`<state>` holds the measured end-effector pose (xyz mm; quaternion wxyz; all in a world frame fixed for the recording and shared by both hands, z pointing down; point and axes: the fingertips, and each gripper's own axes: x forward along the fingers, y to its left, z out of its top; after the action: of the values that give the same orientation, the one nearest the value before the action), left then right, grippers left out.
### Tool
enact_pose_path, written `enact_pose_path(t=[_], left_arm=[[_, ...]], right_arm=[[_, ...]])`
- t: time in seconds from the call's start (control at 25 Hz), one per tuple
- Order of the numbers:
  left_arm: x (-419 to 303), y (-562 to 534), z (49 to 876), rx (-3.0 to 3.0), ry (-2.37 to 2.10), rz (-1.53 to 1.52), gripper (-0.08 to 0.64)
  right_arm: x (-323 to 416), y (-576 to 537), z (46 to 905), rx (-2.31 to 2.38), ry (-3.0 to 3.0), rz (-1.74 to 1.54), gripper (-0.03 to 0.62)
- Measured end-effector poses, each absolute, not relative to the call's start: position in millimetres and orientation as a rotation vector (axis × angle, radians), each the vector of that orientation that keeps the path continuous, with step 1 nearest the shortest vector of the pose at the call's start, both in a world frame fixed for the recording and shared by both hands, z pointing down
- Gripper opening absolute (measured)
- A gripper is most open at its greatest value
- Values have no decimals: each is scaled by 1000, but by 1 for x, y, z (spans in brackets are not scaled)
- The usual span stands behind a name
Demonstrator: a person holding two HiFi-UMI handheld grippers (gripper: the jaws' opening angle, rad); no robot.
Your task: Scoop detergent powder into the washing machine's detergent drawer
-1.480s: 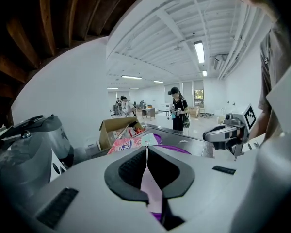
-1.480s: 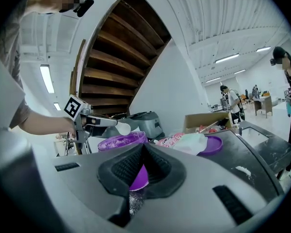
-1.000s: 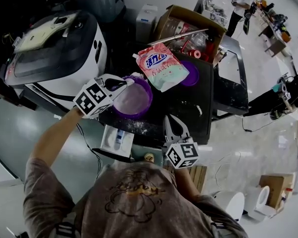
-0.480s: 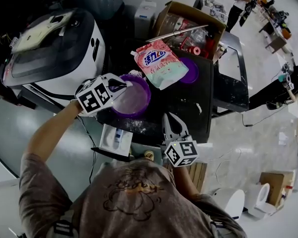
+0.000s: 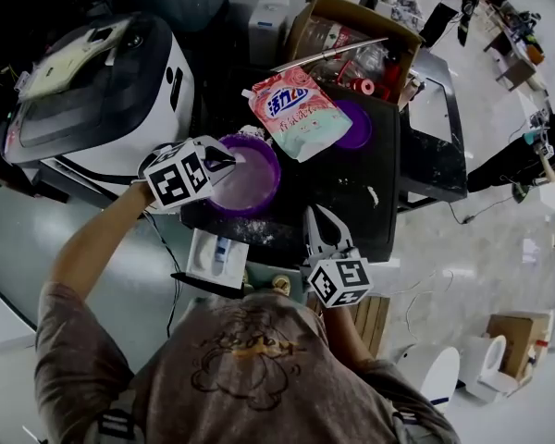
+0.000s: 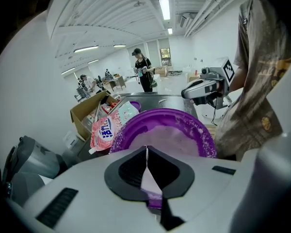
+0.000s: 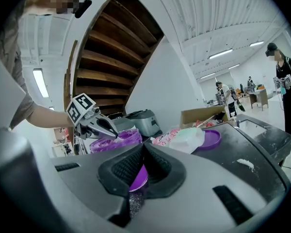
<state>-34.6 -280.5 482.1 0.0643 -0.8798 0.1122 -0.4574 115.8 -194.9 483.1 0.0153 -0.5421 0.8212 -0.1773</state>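
A purple bowl (image 5: 254, 183) of pale detergent powder stands on the black worktop (image 5: 351, 202). My left gripper (image 5: 233, 160) is shut on the bowl's left rim, and a thin strip of purple rim shows between its jaws (image 6: 148, 178). My right gripper (image 5: 316, 213) hovers at the worktop's near edge, to the right of the bowl. It is shut on a purple scoop (image 7: 138, 178) dusted with powder. The white detergent drawer (image 5: 217, 257) sticks out below the bowl. A pink detergent pouch (image 5: 291, 109) lies behind the bowl.
The washing machine (image 5: 102, 91) stands to the left. A purple lid (image 5: 356, 126) lies beside the pouch, with an open cardboard box (image 5: 351, 40) of bottles behind it. Spilled powder (image 5: 373, 195) dots the worktop. People stand at tables far back.
Both grippers hold the same places and grips; only the head view has shifted slightly.
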Motion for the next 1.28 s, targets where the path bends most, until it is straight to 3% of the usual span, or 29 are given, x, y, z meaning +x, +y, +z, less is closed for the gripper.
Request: enact_pose_path(t=[1.28], left_arm=[[-31,-251,493,-2638,123,-1565,23]], right_arm=[[116,-192,489,-1684,2554,-572,2]])
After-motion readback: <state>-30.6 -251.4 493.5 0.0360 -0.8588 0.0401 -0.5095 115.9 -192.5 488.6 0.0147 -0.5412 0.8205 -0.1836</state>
